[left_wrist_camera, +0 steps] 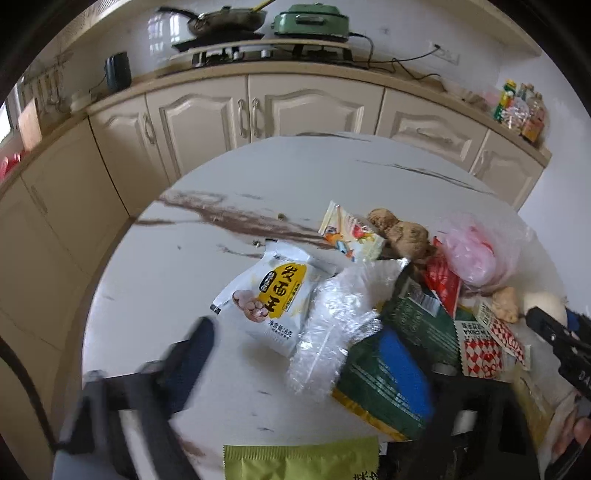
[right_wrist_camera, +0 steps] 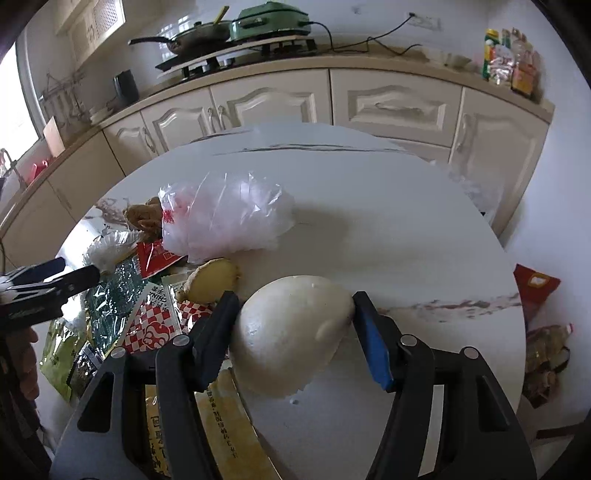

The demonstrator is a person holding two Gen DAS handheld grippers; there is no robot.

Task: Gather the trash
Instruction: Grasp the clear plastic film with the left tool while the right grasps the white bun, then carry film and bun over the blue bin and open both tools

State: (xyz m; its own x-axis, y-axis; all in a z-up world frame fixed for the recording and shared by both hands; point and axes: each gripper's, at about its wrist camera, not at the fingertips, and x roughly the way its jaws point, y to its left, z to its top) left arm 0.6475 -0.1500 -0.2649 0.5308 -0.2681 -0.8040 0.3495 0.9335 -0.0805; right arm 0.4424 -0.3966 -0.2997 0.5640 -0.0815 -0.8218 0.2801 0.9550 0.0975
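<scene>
Trash lies piled on a round white marble table (left_wrist_camera: pixel 229 184). In the left wrist view I see a white and yellow packet (left_wrist_camera: pixel 271 299), crumpled clear plastic (left_wrist_camera: pixel 332 325), a dark green packet (left_wrist_camera: pixel 391 365), a red checked wrapper (left_wrist_camera: pixel 484 350), a pink plastic bag (left_wrist_camera: pixel 472 251) and ginger (left_wrist_camera: pixel 402 232). My left gripper (left_wrist_camera: pixel 306 354) is open over the clear plastic and green packet. My right gripper (right_wrist_camera: pixel 295 321) is closed around a white steamed bun (right_wrist_camera: pixel 291 328) resting on the table (right_wrist_camera: pixel 369 184); both fingers touch its sides.
Cream kitchen cabinets (left_wrist_camera: pixel 258 110) run behind the table, with a stove, pan (left_wrist_camera: pixel 225 20) and green cooker (left_wrist_camera: pixel 310 20) on top. A piece of ginger (right_wrist_camera: pixel 214 278) and the pink bag (right_wrist_camera: pixel 229 218) lie just beyond the bun. Bags sit on the floor at right (right_wrist_camera: pixel 535 288).
</scene>
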